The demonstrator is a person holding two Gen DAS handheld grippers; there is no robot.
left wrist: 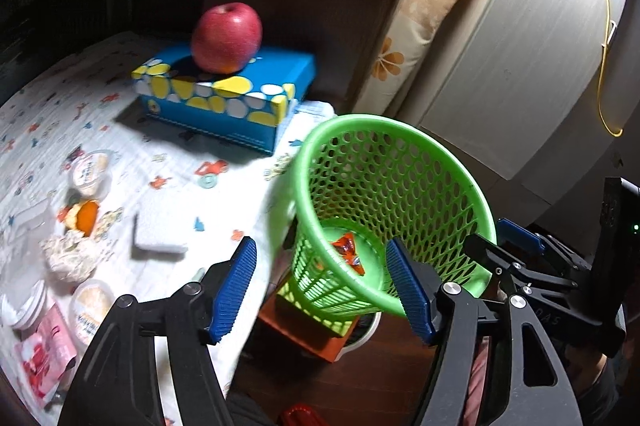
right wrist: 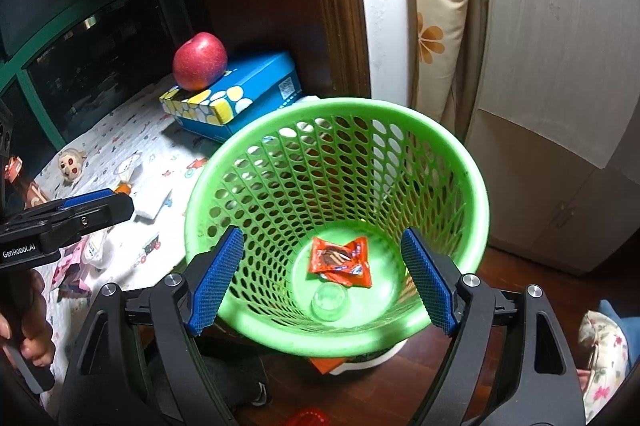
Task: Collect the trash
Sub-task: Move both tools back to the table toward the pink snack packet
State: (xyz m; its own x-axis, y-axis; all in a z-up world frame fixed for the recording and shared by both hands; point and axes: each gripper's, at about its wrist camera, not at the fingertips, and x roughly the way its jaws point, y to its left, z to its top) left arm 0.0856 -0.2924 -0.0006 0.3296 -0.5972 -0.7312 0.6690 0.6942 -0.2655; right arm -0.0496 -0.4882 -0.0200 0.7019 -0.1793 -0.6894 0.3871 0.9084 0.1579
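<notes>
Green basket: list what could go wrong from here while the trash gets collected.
1. The green basket seems perched on stacked things at the table's edge; a bump from the right gripper might tip it.
2. The left gripper is open and empty; reaching back for the crumpled wrapper could knock the small cups.
3. The apple on the tissue box could roll off.
</notes>
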